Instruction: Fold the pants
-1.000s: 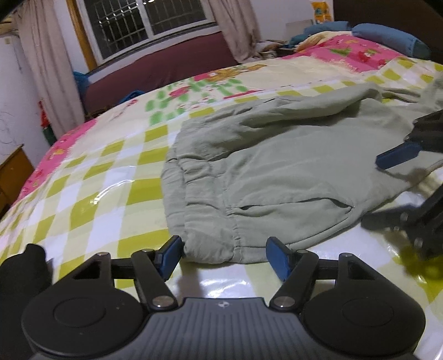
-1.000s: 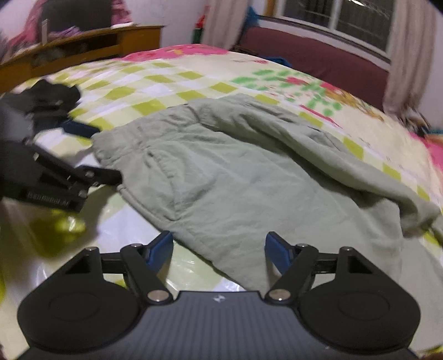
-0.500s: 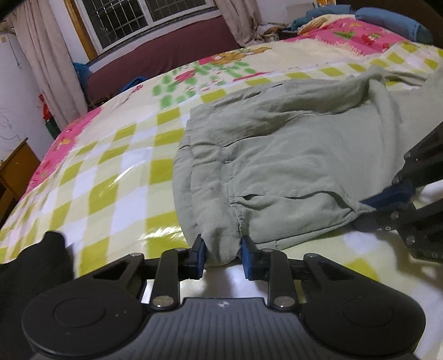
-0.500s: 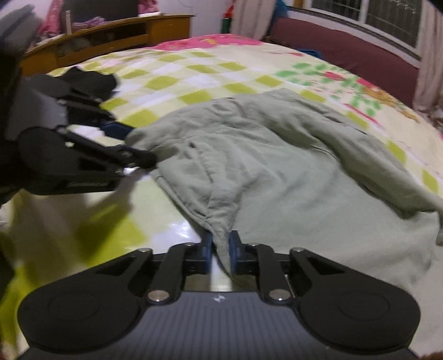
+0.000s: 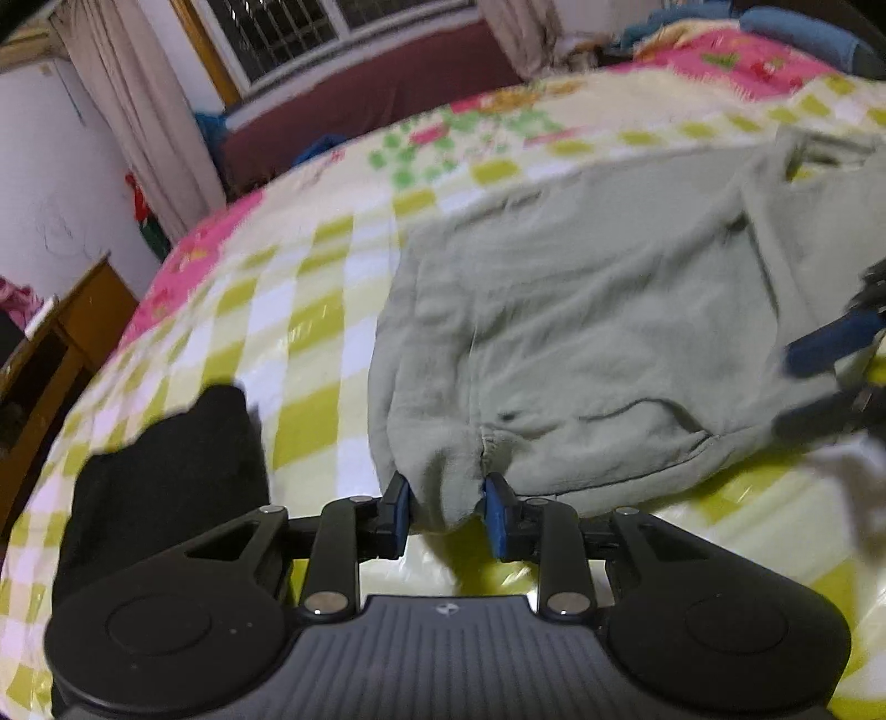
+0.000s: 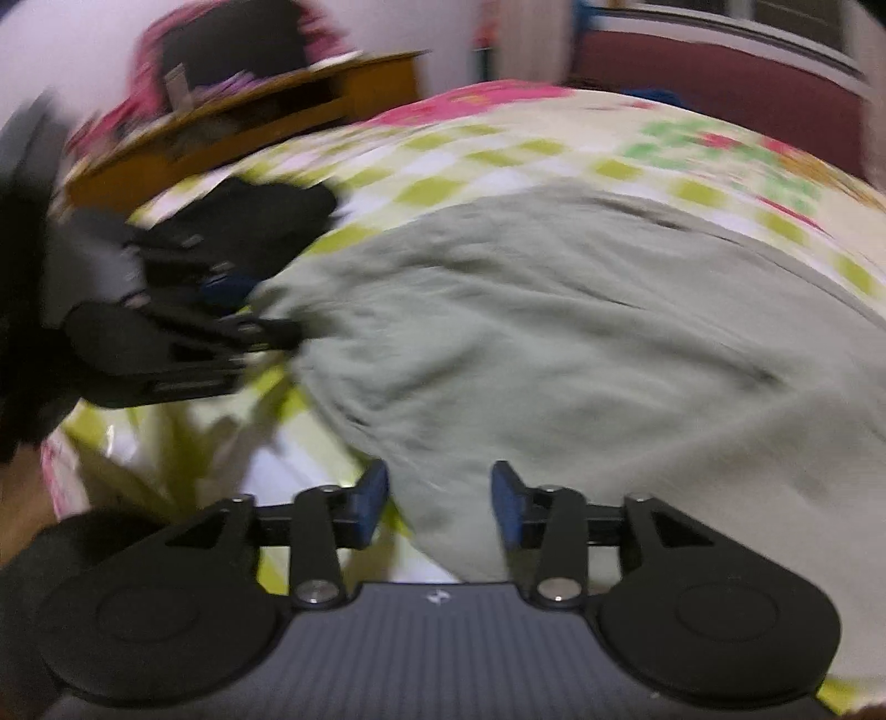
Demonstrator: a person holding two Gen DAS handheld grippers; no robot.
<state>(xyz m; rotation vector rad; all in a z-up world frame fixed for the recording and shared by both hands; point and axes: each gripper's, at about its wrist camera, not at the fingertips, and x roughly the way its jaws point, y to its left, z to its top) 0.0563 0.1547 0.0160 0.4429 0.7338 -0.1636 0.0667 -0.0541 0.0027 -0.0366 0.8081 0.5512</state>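
Grey-green pants (image 5: pixel 581 332) lie spread on the checked bed cover (image 5: pixel 310 343). My left gripper (image 5: pixel 447 512) is shut on a bunch of the waistband at its near left corner. In the right wrist view the pants (image 6: pixel 581 343) fill the middle, blurred by motion. My right gripper (image 6: pixel 440 507) has its jaws partly apart with waistband cloth between the pads; the blur hides whether they press it. The left gripper also shows in the right wrist view (image 6: pixel 243 310), and the right gripper shows at the right edge of the left wrist view (image 5: pixel 830 354).
A black garment (image 5: pixel 166 465) lies on the bed left of the pants. A wooden cabinet (image 5: pixel 66 343) stands beyond the bed's left edge. A dark red headboard (image 5: pixel 376 105) and curtained window are at the far side. Pillows (image 5: pixel 803 33) lie far right.
Both grippers have pulled the waistband toward me, and the pants now lie flatter and more stretched. The right jaws stand wider than half a second ago. The right view is blurred by motion.
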